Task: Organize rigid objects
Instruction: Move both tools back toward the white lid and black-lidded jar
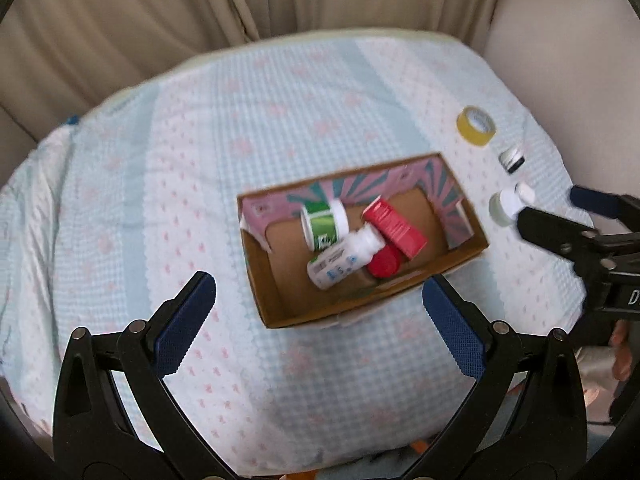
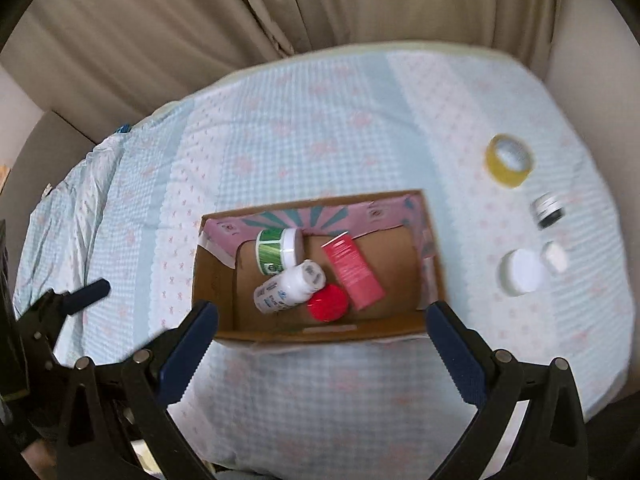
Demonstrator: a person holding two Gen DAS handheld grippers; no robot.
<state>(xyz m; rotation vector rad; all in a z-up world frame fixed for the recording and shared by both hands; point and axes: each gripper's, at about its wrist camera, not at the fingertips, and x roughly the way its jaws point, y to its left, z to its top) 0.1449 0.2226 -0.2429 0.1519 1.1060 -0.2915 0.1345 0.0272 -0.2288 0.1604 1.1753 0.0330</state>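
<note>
Both hand-held grippers, left and right, hover spread and empty; the white jar near the bed's right edge probably goes next into the box.

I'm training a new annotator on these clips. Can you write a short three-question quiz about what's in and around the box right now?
1. True or false: the yellow tape roll lies inside the cardboard box.
2. Which is in the box? A) red tube B) black-and-white jar C) white-lidded jar
3. Fill in: both the left hand-held gripper and the right hand-held gripper are ____ and hold nothing.

Key: 1 false, it lies on the cloth to the right of the box; 2 A; 3 open.
</note>
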